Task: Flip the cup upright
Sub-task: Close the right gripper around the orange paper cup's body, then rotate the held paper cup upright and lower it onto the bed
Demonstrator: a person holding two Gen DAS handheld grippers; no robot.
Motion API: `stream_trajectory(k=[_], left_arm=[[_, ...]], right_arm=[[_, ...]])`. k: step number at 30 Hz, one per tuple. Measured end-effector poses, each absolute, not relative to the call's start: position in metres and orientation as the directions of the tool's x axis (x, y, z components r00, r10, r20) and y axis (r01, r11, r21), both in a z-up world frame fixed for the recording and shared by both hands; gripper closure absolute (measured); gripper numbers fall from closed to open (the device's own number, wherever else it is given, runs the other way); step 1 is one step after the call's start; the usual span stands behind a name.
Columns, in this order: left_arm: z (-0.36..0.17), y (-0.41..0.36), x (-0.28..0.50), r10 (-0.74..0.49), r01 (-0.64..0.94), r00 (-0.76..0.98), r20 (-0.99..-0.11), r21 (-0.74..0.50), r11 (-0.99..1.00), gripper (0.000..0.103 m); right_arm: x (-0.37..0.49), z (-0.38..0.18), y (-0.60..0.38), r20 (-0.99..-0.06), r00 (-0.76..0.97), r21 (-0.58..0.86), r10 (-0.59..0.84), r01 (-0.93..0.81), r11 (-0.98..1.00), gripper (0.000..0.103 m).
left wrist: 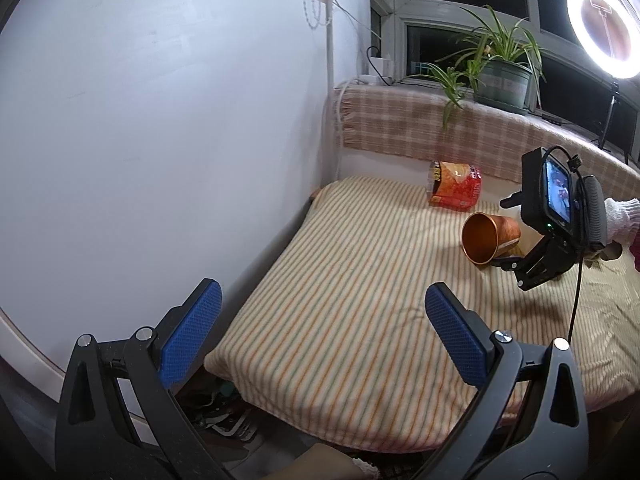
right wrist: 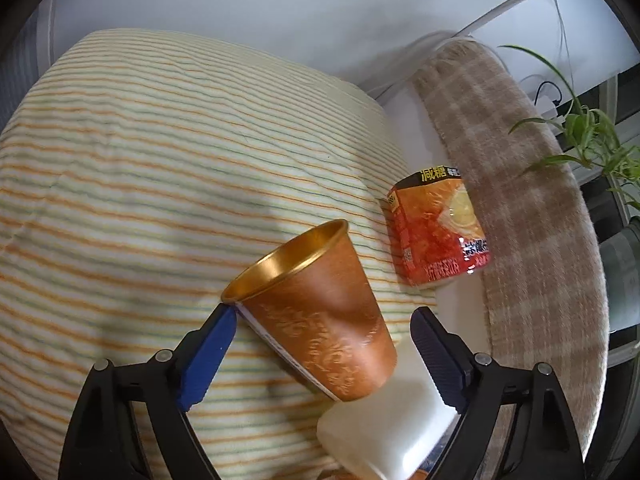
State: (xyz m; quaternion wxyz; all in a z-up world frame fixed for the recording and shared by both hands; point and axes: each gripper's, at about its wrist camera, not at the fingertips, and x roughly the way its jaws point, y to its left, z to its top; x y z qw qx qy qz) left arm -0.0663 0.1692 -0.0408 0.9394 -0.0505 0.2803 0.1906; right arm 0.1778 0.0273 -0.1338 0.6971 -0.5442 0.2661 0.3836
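A copper-coloured cup with a gold inside lies on its side on the striped blanket. Its mouth points up and left in the right wrist view. My right gripper is open around it: the left blue pad touches the rim, and the right pad stands a little apart from the cup's side. In the left wrist view the cup lies far right with the right gripper at it. My left gripper is open and empty over the blanket's near left part.
A red-orange snack packet stands beyond the cup. A white plastic container lies under the right gripper. A plaid cloth runs along the windowsill with a potted plant. A white wall is on the left, a ring light at right.
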Motion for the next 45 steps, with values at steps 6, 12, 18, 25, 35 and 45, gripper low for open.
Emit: stream_trajectory(k=[6, 12, 18, 25, 35, 45], left_arm=[[-0.04, 0.176, -0.072, 0.347, -0.406, 0.763, -0.545, 0.012, 0.914, 0.0], [-0.039, 0.178, -0.073, 0.347, -0.408, 0.764, -0.543, 0.01, 0.913, 0.0], [-0.041, 0.178, -0.071, 0.342, -0.406, 0.766, -0.544, 0.003, 0.914, 0.0], [-0.04, 0.176, -0.074, 0.337, -0.398, 0.772, -0.539, 0.005, 0.918, 0.0], [-0.034, 0.176, -0.078, 0.33, -0.395, 0.784, -0.526, -0.013, 0.918, 0.0], [-0.04, 0.16, -0.063, 0.252, -0.323, 0.806, -0.537, -0.042, 0.945, 0.0]], right_arm=[[0.191, -0.141, 0.04, -0.794, 0.564, -0.551, 0.227, -0.825, 0.122, 0.025], [0.197, -0.138, 0.045, -0.806, 0.54, -0.511, 0.242, -0.842, 0.174, 0.027], [0.196, -0.129, 0.041, -0.825, 0.494, -0.429, 0.275, -0.864, 0.264, 0.036], [0.196, -0.121, 0.037, -0.848, 0.432, -0.317, 0.306, -0.877, 0.361, 0.04], [0.184, -0.108, 0.025, -0.834, 0.384, -0.15, 0.396, -0.849, 0.506, 0.041], [0.138, -0.088, -0.037, -0.769, 0.408, 0.121, 0.493, -0.663, 0.738, 0.041]])
